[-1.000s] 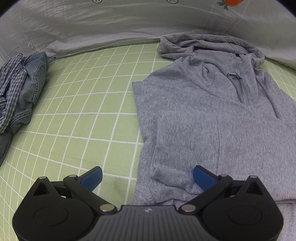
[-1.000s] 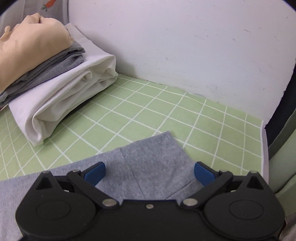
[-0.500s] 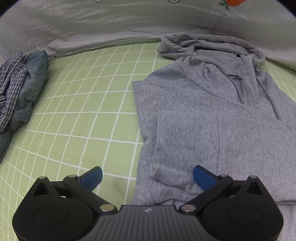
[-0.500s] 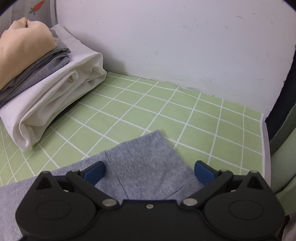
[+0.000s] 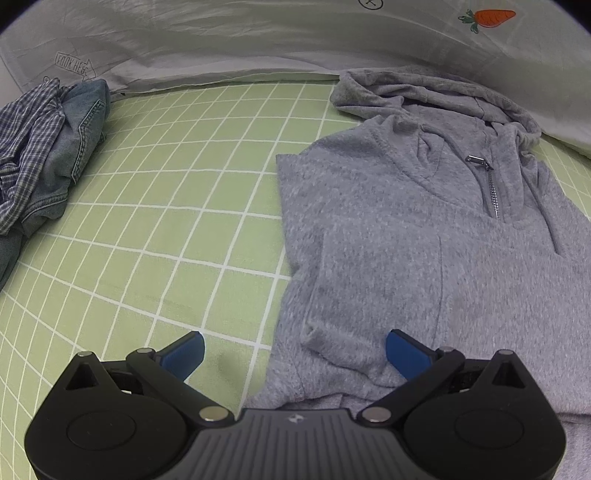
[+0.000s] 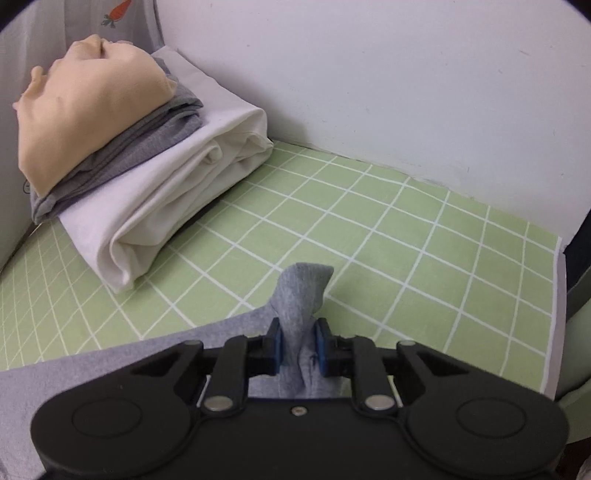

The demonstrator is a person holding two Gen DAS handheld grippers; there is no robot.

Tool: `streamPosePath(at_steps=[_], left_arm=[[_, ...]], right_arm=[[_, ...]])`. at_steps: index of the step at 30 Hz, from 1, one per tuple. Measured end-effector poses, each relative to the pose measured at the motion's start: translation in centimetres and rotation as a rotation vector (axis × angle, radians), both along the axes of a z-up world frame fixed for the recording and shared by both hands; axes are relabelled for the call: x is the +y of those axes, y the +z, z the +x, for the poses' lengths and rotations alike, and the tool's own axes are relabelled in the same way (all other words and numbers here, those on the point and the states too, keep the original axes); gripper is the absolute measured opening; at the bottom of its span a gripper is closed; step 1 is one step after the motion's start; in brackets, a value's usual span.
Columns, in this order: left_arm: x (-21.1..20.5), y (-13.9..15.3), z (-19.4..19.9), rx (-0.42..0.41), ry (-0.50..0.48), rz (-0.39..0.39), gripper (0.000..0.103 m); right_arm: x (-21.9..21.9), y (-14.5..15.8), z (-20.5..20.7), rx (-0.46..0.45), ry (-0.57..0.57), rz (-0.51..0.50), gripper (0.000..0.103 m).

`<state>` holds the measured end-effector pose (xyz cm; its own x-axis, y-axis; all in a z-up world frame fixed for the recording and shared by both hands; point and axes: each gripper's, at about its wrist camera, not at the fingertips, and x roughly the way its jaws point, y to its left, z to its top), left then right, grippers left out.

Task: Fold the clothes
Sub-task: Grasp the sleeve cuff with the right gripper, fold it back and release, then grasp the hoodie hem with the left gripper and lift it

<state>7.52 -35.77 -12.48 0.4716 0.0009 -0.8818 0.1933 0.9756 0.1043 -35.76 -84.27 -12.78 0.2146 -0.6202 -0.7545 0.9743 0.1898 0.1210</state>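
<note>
**A:** What is closest to us?

**B:** The right gripper (image 6: 298,347). Its jaws are closing, and the blue pads (image 6: 320,346) pinch a corner of the grey hoodie (image 6: 301,299). The bit of cloth pokes up past the pads like a small tent.

**A:** And the other one?

**B:** The left gripper (image 5: 294,349) is spread wide. It holds nothing. The hoodie (image 5: 406,240) lies right under it, with its left edge running down between the two blue fingers (image 5: 404,350). One finger is over the cloth, the other over the green checked sheet (image 5: 166,221).

**A:** Where does the hoodie go from there?

**B:** It lies flat on the sheet, going away from the left gripper. The zip (image 5: 489,181) comes next, then the hood (image 5: 424,92) at the far end, touching a white cover with a carrot picture (image 5: 487,16).

**A:** What else is far away?

**B:** On the left, a heap of jeans and a checked shirt (image 5: 40,147). In the right gripper's view, a folded pile (image 6: 122,147) sits by the white wall (image 6: 369,74), well apart from the pinched corner.
</note>
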Motion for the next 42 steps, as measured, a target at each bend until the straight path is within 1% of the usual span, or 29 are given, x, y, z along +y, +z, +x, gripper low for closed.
streamPosePath(at_steps=[5,9,13,17,20,24,25,26,27,28,29,30,32,33,35,38,40,42], left_arm=[[0.1,-0.1,-0.2,-0.010,0.005,-0.011,0.103],[0.3,-0.2,-0.3,-0.009,0.026,-0.029,0.103],[0.5,-0.2,-0.4,-0.019,0.021,-0.037,0.103],[0.8,-0.3,-0.4,-0.016,0.023,-0.063,0.103],[1.2,-0.4,-0.4,-0.017,0.036,-0.089,0.103],[1.3,-0.6,-0.6,-0.022,0.053,-0.104,0.103],[1.2,-0.6,-0.6,-0.025,0.052,-0.102,0.103],[1.2,-0.6,-0.6,-0.027,0.050,-0.099,0.103],[1.1,-0.6,-0.6,-0.028,0.048,-0.098,0.103],[1.2,-0.6,-0.6,-0.027,0.046,-0.098,0.103],[1.2,-0.6,-0.5,-0.025,0.048,-0.102,0.103],[1.3,-0.7,-0.5,-0.021,0.052,-0.109,0.103],[1.5,-0.7,-0.4,-0.013,0.061,-0.120,0.103],[1.6,-0.7,-0.4,-0.010,0.063,-0.121,0.103],[1.5,-0.6,-0.3,0.000,0.067,-0.112,0.103],[1.2,0.0,-0.2,0.003,0.072,-0.078,0.103],[0.9,0.8,-0.5,-0.022,0.066,-0.051,0.103],[0.5,1.8,-1.1,-0.057,0.049,-0.041,0.103]], right_arm=[[3.3,2.0,3.7,-0.062,0.110,-0.023,0.018],[7.0,3.1,8.4,-0.081,0.269,-0.019,0.018],[10.2,3.2,13.5,-0.110,0.427,0.009,0.018],[13.8,3.3,19.3,-0.143,0.596,0.043,0.017],[16.1,3.6,23.1,-0.206,0.705,0.096,0.017],[19.4,4.5,27.2,-0.292,0.845,0.138,0.018],[20.1,4.7,27.8,-0.324,0.876,0.148,0.019],[20.6,4.9,28.2,-0.358,0.903,0.169,0.027],[21.0,4.9,28.4,-0.377,0.912,0.186,0.049],[21.3,4.9,28.5,-0.385,0.911,0.193,0.060],[21.5,5.0,28.5,-0.373,0.904,0.183,0.076],[21.6,5.0,28.3,-0.345,0.892,0.161,0.083],[21.3,5.1,27.5,-0.283,0.858,0.112,0.087],[20.9,5.1,26.9,-0.250,0.829,0.087,0.093],[19.7,4.8,25.4,-0.182,0.751,0.033,0.100],[17.6,4.2,22.0,-0.074,0.606,-0.020,0.100],[16.5,3.6,19.7,-0.013,0.526,-0.034,0.101],[15.7,2.9,17.5,0.046,0.456,-0.043,0.103]])
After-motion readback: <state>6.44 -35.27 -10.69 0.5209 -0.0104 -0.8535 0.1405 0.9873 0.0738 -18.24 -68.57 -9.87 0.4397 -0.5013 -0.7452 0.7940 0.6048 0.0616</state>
